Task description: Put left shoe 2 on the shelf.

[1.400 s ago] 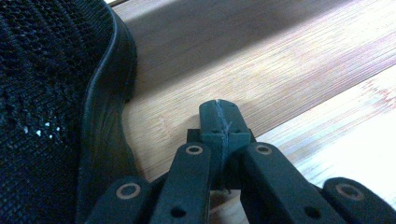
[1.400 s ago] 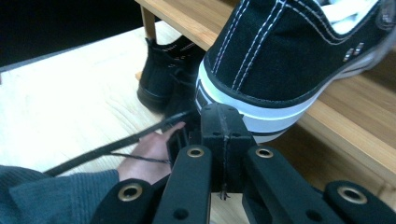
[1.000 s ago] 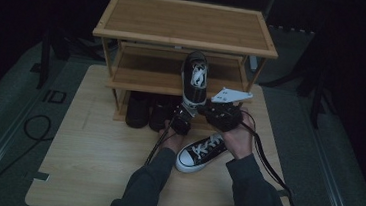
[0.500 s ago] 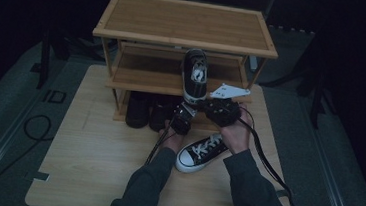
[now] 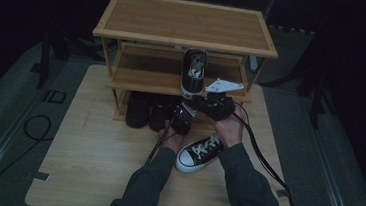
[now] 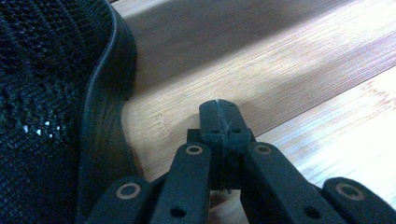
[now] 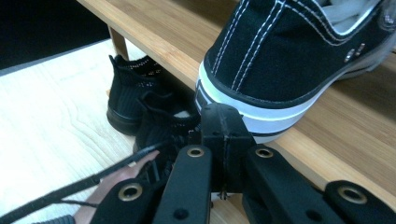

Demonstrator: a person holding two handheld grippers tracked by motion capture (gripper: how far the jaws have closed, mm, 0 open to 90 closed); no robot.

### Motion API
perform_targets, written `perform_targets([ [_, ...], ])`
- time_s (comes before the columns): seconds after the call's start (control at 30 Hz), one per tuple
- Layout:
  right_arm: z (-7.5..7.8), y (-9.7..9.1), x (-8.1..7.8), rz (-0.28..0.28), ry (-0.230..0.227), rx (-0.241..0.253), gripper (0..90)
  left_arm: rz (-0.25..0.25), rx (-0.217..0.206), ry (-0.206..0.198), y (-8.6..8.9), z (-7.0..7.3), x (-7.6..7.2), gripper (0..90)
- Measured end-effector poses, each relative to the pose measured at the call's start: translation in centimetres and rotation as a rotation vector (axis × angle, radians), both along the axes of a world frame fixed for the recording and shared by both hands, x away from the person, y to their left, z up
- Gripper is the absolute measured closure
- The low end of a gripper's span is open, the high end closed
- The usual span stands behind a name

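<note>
A pale wooden desk (image 5: 89,175) carries a three-tier bamboo shoe rack (image 5: 185,25); under its lowest shelf stands a pair of black knit shoes (image 5: 147,111), one filling the left gripper view (image 6: 46,116); a black canvas sneaker with a white sole (image 5: 193,73) stands heel-out on the middle shelf, its heel overhanging the front edge, and its mate (image 5: 200,153) lies on the desk between the person's forearms. Both tongs are closed on nothing: the left tongs (image 5: 183,119) rest low just beside the knit shoes, jaws pressed tip to tip (image 6: 219,112); the right tongs (image 5: 206,102) sit at the shelved sneaker's heel (image 7: 261,70), perhaps touching it, though the dim frame leaves that unsure. Since a second ago the right hand has crept slightly leftward toward that heel while the left kept still, which suggests one sneaker is shelved and being nudged home, the mate on the desk yet to follow.
</note>
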State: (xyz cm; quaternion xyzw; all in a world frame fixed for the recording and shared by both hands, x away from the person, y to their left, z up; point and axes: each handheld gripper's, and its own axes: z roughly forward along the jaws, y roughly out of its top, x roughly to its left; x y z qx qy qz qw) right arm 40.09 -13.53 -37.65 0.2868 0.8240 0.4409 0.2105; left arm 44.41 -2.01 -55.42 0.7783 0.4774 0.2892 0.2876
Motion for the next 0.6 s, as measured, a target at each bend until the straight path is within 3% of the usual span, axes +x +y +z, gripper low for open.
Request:
perform_targets([
  [0.07,0.0,0.4,0.2,-0.028,-0.014,-0.026,90.0,0.011,-0.028,-0.012,-0.2,-0.1,0.0,90.0],
  [0.37,-0.2,0.6,1.1,-0.049,-0.013,-0.025,90.0,0.01,-0.03,-0.013,-0.2,-0.2,0.0,90.0],
  [0.5,0.1,0.2,0.8,-0.054,-0.026,-0.036,81.0,0.007,-0.029,-0.013,-0.2,-0.2,0.0,90.0],
  [0.6,1.2,-0.7,-0.4,-0.05,-0.053,-0.059,75.8,0.003,-0.027,-0.012,-0.1,-0.1,0.0,90.0],
])
